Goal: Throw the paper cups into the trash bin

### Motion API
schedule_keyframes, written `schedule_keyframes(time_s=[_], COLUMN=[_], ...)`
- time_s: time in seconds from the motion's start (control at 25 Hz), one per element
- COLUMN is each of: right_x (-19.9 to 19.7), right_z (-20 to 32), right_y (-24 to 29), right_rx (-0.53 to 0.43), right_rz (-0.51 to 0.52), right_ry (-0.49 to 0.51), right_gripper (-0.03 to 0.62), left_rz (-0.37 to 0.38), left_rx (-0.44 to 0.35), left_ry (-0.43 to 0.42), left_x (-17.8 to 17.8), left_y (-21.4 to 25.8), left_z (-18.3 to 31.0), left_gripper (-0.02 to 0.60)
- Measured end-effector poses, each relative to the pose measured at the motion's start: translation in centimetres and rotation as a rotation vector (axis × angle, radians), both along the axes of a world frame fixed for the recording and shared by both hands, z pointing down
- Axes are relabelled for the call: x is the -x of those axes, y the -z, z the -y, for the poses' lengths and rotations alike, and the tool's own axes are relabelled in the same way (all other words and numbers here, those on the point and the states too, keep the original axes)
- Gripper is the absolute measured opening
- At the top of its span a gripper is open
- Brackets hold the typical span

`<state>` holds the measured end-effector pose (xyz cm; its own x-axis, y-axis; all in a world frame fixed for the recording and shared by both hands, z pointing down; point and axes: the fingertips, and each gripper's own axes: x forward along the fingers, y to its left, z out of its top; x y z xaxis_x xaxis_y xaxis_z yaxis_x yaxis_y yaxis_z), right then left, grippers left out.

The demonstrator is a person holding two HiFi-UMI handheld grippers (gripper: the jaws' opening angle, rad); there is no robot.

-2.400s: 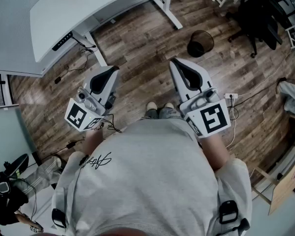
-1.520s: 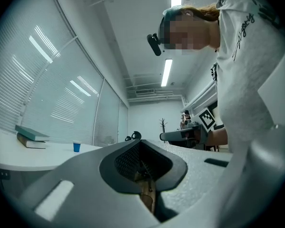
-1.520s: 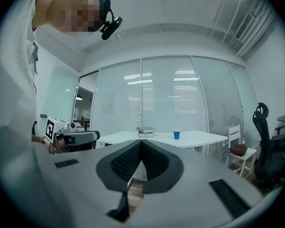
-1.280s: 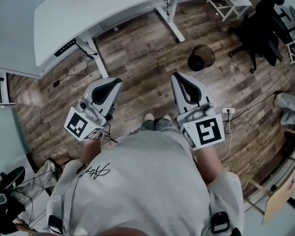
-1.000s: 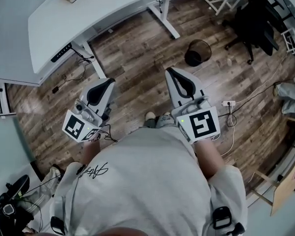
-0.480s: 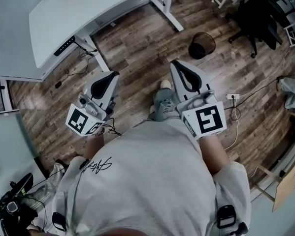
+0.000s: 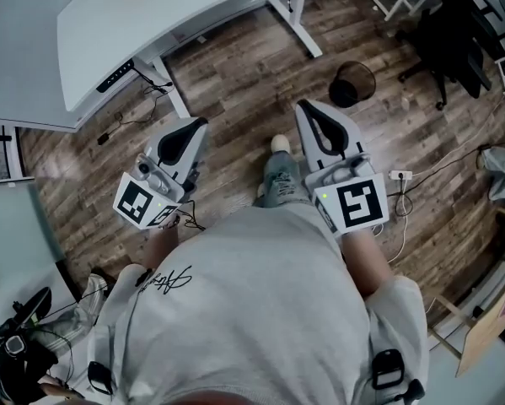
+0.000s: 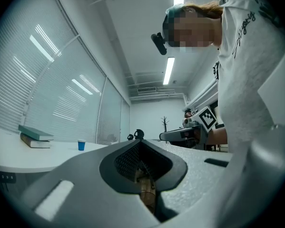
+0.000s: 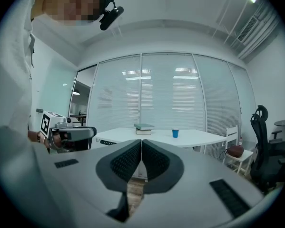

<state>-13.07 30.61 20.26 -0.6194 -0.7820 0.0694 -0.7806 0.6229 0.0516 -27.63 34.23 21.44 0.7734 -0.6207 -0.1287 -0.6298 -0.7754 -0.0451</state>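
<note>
Stepping one foot (image 7: 279, 144) ahead of other, unlike shoes-together stance a second earlier. Holding left gripper (image 7: 196, 125) and right gripper (image 7: 306, 106) side by side before torso, both clenched tight, pinching nothing. Facing dark trash bin (image 7: 353, 83) standing on wood floor (image 7: 235, 74) beyond right gripper. Leaving blue paper cup (image 9: 175, 133) upright on white desk (image 9: 201, 137) farther off, right of stacked books (image 9: 143, 127), well apart from bin.
</note>
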Motion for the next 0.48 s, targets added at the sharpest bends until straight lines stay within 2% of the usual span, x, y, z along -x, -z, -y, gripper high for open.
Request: schedule_keyframes(time_s=[0.48], right_x=[0.3], right_z=[4.9], right_y=[0.3], right_rx=[-0.006], right_rz=[-0.01], right_ry=[0.026], right_gripper=[0.012], left_rz=[0.019], left_rx=[-0.005], left_ry=[0.002], left_x=[-0.3], left_y=[0.3], left_z=[4.8], left_gripper=[0.003])
